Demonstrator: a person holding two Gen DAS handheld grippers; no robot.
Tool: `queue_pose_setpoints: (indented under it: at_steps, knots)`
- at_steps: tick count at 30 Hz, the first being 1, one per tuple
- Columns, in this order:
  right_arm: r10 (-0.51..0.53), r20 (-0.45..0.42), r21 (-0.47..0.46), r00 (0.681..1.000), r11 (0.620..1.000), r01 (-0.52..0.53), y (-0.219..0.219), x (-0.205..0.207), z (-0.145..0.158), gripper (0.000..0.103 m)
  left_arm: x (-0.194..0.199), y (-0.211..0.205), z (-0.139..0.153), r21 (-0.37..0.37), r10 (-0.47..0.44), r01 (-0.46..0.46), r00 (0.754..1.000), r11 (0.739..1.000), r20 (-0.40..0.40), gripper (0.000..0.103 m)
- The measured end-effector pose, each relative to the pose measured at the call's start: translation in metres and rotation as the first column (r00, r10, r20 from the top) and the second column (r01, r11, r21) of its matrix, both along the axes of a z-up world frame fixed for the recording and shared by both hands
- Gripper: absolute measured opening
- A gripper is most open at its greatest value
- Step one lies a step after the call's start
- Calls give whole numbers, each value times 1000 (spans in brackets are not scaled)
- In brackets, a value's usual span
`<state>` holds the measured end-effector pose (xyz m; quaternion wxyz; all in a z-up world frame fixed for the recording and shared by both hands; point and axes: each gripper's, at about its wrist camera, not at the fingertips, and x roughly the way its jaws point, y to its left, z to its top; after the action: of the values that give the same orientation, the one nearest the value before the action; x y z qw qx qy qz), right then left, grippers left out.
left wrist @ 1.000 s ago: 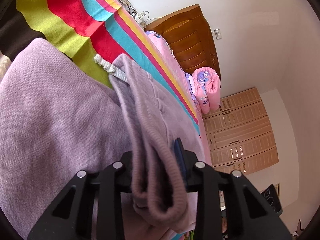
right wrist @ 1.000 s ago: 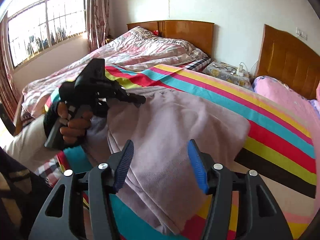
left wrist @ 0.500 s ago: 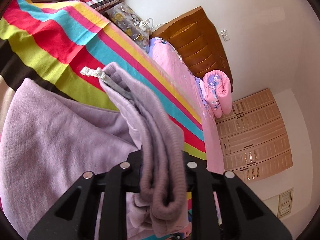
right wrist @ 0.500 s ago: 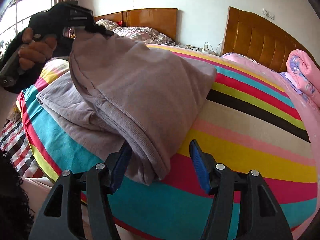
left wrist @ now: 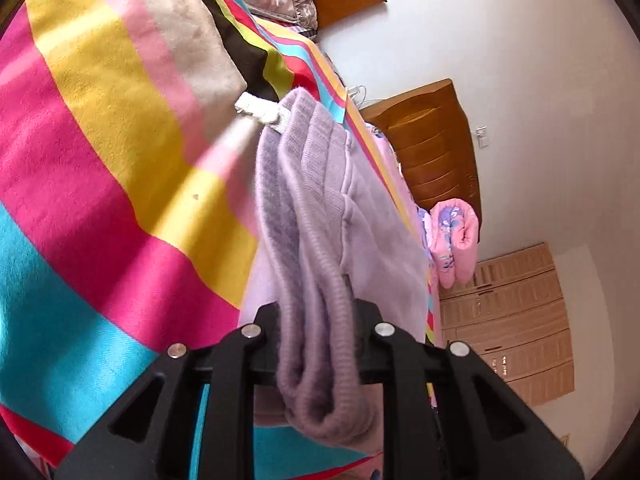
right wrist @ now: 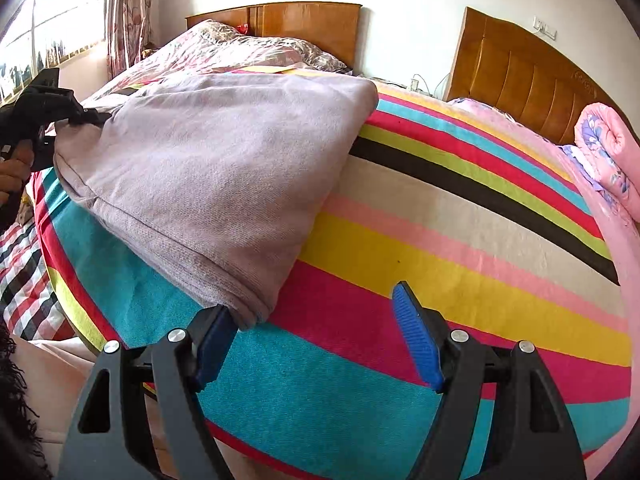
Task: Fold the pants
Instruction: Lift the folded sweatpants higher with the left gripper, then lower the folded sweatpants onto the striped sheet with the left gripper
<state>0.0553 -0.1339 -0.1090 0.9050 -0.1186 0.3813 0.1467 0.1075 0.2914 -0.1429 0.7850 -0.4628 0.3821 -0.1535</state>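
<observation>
**Left claw carries the fold; right claw waits, wide open**

Your left gripper [left wrist: 316,344] is clamped on a bunched, ribbed edge of the lilac pants [right wrist: 224,168], several layers thick between the jaws, so you can lift and steer that end as one piece. A white drawstring tip [left wrist: 258,108] pokes out beyond the bunch, which suggests you hold the waistband.

The pants lie doubled over on the striped blanket [right wrist: 460,240], toward the window side of the bed, one end raised by your left hand.

Your right gripper [right wrist: 316,340] is spread wide and grips nothing. Its left pad sits just beside the lower corner of the fold, and I judge it is placed there to take that corner and even the layers.
</observation>
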Motion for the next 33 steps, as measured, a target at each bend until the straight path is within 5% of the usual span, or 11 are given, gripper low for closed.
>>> queue_pose_setpoints:
  at_steps: [3, 5, 8, 12, 15, 18, 21, 24, 26, 30, 33]
  knots:
    - [25, -35, 3, 999, 1000, -25, 0, -2, 2, 72, -1, 0, 4, 58, -11, 10, 1000, 998, 6, 29]
    - [105, -66, 42, 992, 994, -103, -4, -11, 11, 72, -8, 3, 24, 162, 15, -17, 1000, 987, 14, 48]
    - [184, -20, 213, 983, 961, -176, -22, -21, 38, 71, -30, 7, 74, 356, 90, -122, 990, 926, 106, 64]
    - [183, 64, 350, 981, 916, -194, -14, 10, 63, 71, -25, -39, 121, 469, -43, -59, 978, 881, 204, 82]
    - [256, 72, 280, 964, 923, -266, 22, 31, 59, 71, -1, -91, 112, 569, -147, 36, 978, 821, 150, 84]
    - [364, 9, 190, 931, 914, -359, 42, 29, 38, 71, 2, -110, 77, 673, -145, 50, 986, 738, 86, 84]
    - [423, -30, 90, 905, 903, -419, 43, 18, 13, 72, -11, -106, 51, 704, -173, 42, 978, 709, 116, 84]
    - [454, -75, 152, 888, 885, -440, 34, 25, 28, 72, -3, -110, 50, 731, -190, 65, 978, 679, 89, 88]
    - [439, 6, 188, 898, 882, -432, 29, 43, 53, 72, 2, -108, 48, 714, -190, 73, 978, 697, 86, 95]
    - [364, 122, 242, 924, 892, -383, 37, 109, 84, 76, 4, -121, 47, 758, -182, 72, 981, 648, 62, 97]
    - [422, -17, 339, 906, 855, -392, 53, 170, 62, 76, 5, -128, 46, 787, -161, 65, 986, 614, 45, 98]
